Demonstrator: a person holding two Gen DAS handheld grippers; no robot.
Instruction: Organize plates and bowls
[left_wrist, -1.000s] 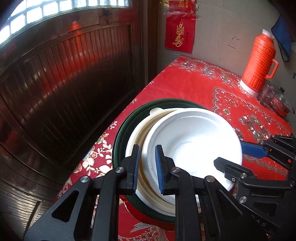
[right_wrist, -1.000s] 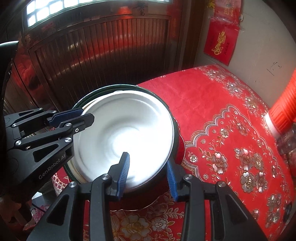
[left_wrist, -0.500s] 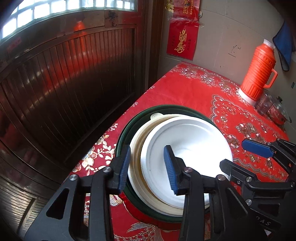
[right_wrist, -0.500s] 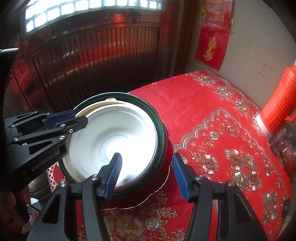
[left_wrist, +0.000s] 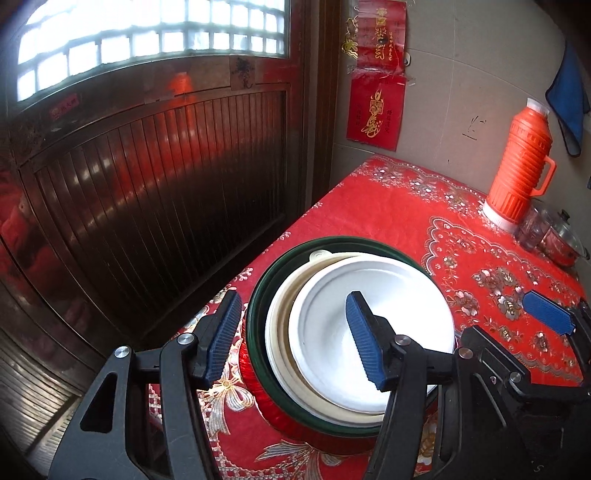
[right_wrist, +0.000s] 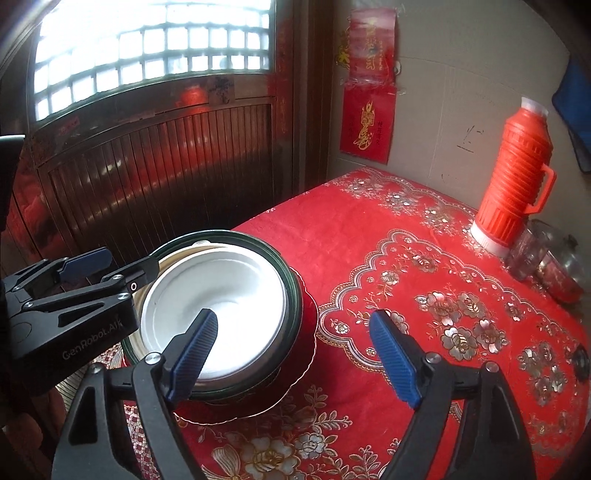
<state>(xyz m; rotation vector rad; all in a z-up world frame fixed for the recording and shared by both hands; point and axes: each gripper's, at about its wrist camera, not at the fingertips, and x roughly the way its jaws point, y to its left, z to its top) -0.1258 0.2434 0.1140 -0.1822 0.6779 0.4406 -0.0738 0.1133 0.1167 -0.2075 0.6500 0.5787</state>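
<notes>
A stack stands at the near left corner of the table: a white plate on a cream dish, inside a dark green bowl, on a red scalloped plate. My left gripper hovers over the stack's left rim. Its jaws are opening and the blue pads touch nothing. My right gripper stands over the stack's right rim. Its jaws are also opening, wide apart and clear of the white plate. Each gripper shows at the edge of the other's view.
An orange thermos stands at the back right against the wall, with a glass and a small lidded pot beside it. The red floral tablecloth covers the table. A dark wooden door lies beyond the table's left edge.
Both grippers were closed down on the stack's rim; their jaws have spread and both have drawn back and slightly up. The white plate now lies free on the stack.
</notes>
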